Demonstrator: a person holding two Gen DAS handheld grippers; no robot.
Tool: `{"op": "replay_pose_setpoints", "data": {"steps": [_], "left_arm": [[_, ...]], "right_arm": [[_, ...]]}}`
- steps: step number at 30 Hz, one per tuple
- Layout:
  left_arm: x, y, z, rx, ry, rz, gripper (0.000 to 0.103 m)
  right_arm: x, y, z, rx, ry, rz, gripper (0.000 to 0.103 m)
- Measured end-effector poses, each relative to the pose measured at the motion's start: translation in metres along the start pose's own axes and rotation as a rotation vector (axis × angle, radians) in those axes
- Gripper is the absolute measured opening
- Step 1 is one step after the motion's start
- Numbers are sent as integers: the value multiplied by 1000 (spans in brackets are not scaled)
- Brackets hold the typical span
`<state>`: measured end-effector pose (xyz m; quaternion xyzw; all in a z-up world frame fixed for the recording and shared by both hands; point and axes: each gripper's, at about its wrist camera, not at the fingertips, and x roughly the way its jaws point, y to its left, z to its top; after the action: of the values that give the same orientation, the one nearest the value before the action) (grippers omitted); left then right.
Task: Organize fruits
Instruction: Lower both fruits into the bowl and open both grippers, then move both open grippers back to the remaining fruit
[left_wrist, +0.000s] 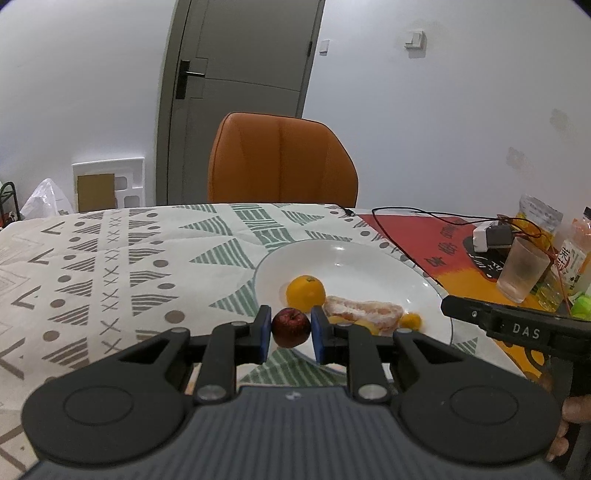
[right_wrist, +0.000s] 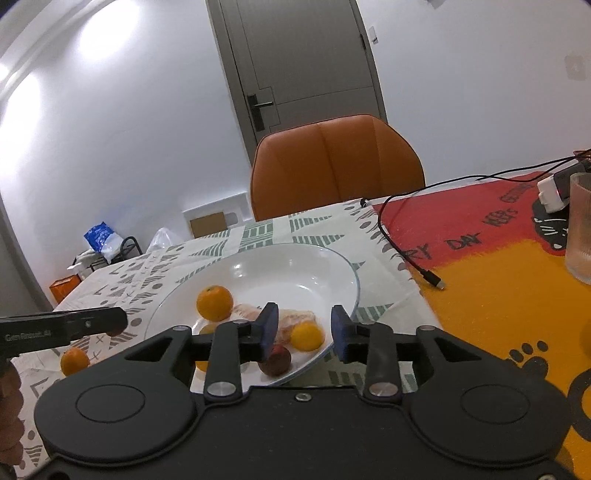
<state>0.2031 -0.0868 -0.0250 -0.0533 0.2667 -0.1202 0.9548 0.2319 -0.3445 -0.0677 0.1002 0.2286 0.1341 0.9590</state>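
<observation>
The left tool (left_wrist: 291, 328) sat around the red apple (left_wrist: 291, 327) at the white plate's (left_wrist: 354, 254) near rim, contact unclear; the right tool (right_wrist: 303, 329) gaped empty. Released there, the apple could roll onto the counter (left_wrist: 110, 251).

low wrist views, close, sharing plate (left_wrist: 424, 284)

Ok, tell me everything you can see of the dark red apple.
The dark red apple is small, round, glossy and deep maroon, with a stem dimple on top and no stem visible. The left gripper is shut on it, blue pads pressing its two sides. It sits upright at the near edge of the white plate, held above its rim. In the right wrist view a dark red fruit, partly hidden by a finger, lies on the plate; probably another fruit.
</observation>
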Motion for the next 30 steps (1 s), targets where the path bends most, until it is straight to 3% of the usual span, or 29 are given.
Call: {"op": "replay_pose_setpoints", "data": {"steps": [21,27,30], "left_arm": [[7,-14,12,32,-17,-12,22],[2,-8,10,19,5,6,26],[-2,-3,10,7,9,16,38]], "right_arm": [[-9,0,-9,18,32,45,41],[-9,4,-11,16,39,56,46],[-9,9,-11,12,42,64,54]]}}
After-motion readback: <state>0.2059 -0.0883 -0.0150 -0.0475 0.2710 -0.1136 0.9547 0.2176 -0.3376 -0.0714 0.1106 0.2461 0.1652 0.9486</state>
